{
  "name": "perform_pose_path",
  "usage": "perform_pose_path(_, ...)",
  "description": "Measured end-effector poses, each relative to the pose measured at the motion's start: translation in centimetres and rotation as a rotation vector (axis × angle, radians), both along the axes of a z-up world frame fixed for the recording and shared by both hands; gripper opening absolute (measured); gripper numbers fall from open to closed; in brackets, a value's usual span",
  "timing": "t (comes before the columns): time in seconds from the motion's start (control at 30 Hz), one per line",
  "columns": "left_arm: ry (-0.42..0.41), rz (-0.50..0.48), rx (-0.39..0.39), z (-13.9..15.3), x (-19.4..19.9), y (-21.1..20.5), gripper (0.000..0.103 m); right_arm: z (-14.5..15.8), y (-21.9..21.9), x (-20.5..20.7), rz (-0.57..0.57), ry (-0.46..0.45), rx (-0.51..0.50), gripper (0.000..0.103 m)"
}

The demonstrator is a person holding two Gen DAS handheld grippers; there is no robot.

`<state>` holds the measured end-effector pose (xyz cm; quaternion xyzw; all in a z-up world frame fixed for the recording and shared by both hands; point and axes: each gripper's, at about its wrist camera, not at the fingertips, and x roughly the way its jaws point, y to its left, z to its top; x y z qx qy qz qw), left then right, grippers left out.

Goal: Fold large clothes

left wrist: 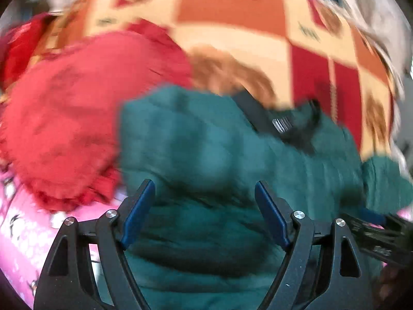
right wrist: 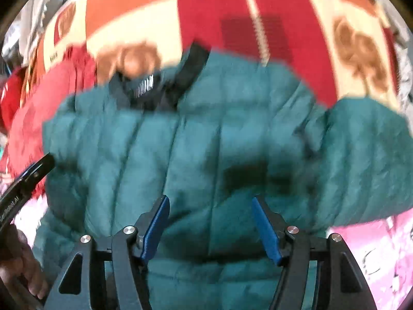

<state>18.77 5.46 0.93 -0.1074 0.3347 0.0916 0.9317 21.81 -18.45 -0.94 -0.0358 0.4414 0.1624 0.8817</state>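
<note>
A teal quilted puffer jacket [left wrist: 206, 149] [right wrist: 206, 134] lies bunched on the bed, its black collar with a label [left wrist: 281, 124] [right wrist: 144, 85] at the far side. My left gripper [left wrist: 205, 188] hovers over the jacket with its blue pads wide apart and nothing between them. In the right wrist view my right gripper [right wrist: 210, 201] also stands open above the jacket's middle, with no cloth pinched. The left gripper's finger [right wrist: 33, 173] shows at the left edge of the right wrist view, and the right gripper's body [left wrist: 382, 235] shows at the right edge of the left wrist view. Both pictures are blurred.
A red garment [left wrist: 67, 118] [right wrist: 38, 108] lies crumpled left of the jacket. Under both is a blanket [left wrist: 232, 25] [right wrist: 284, 25] in orange, red and cream squares. Pink patterned bedding [left wrist: 23, 245] [right wrist: 374, 245] lies nearer me. A person's hand [right wrist: 18, 266] holds the left gripper.
</note>
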Motion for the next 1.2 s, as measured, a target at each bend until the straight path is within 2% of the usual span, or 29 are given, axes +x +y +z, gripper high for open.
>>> perform_pose_path(0.1, 0.187, -0.056, 0.006, -3.4, 2.4, -1.0, 0.080, -3.2, 0.3, 1.4, 0.015, 0.075, -0.040, 0.066)
perform_pose_path(0.2, 0.183, -0.053, 0.020, -3.2, 2.4, -1.2, 0.080, -3.0, 0.0, 2.1, 0.014, 0.094, -0.009, 0.070)
perform_pose_path(0.3, 0.138, -0.036, -0.008, -2.3, 1.4, -0.9, 0.080, -1.7, -1.2, 2.5, -0.002, 0.056, 0.028, 0.070)
perform_pose_path(0.33, 0.126, -0.030, -0.020, -2.1, 0.9, -0.8, 0.080, -1.0, -3.0, 1.8, -0.018, 0.032, 0.043, 0.070)
perform_pose_path(0.4, 0.080, -0.032, -0.056, -1.2, 0.1, -0.6, 0.080, 1.6, -5.5, 1.6, -0.090, -0.071, 0.083, 0.070)
perform_pose_path(0.47, 0.037, -0.033, -0.060, -0.3, -0.8, -0.8, 0.080, 3.7, -9.0, 1.6, -0.190, -0.156, 0.096, 0.070)
perform_pose_path(0.53, 0.023, -0.045, -0.057, 0.0, -1.1, -1.0, 0.080, 5.3, -14.7, 1.6, -0.339, -0.249, 0.089, 0.070)
perform_pose_path(0.6, 0.026, -0.051, -0.064, 0.1, -1.5, -1.1, 0.080, 6.3, -20.5, 1.6, -0.466, -0.304, 0.080, 0.070)
perform_pose_path(0.63, 0.026, -0.053, -0.070, 0.3, -1.8, -1.0, 0.080, 6.7, -22.7, 2.0, -0.507, -0.309, 0.082, 0.070)
perform_pose_path(0.67, 0.028, -0.053, -0.074, 0.2, -1.4, -1.2, 0.080, 7.1, -26.7, 2.5, -0.564, -0.317, 0.092, 0.070)
perform_pose_path(0.73, 0.028, -0.050, -0.081, 0.2, -1.1, -1.4, 0.080, 7.0, -31.3, 3.1, -0.613, -0.295, 0.120, 0.070)
perform_pose_path(0.8, 0.024, -0.049, -0.084, 0.2, -0.8, -1.4, 0.080, 5.8, -37.8, 3.8, -0.686, -0.229, 0.188, 0.070)
perform_pose_path(0.9, 0.020, -0.035, -0.084, 0.3, -0.7, -1.2, 0.080, 3.4, -43.4, 3.7, -0.786, -0.142, 0.261, 0.070)
perform_pose_path(0.97, 0.029, -0.025, -0.089, 0.1, -0.6, -1.1, 0.080, 1.6, -45.9, 3.3, -0.824, -0.125, 0.349, 0.070)
perform_pose_path(1.03, 0.038, -0.015, -0.102, -0.1, -0.5, -0.8, 0.080, 1.4, -46.7, 3.3, -0.787, -0.187, 0.374, 0.074)
perform_pose_path(1.2, 0.055, 0.002, -0.121, -0.6, -0.3, -0.3, 0.080, 1.1, -46.5, 5.8, -0.715, -0.206, 0.469, 0.078)
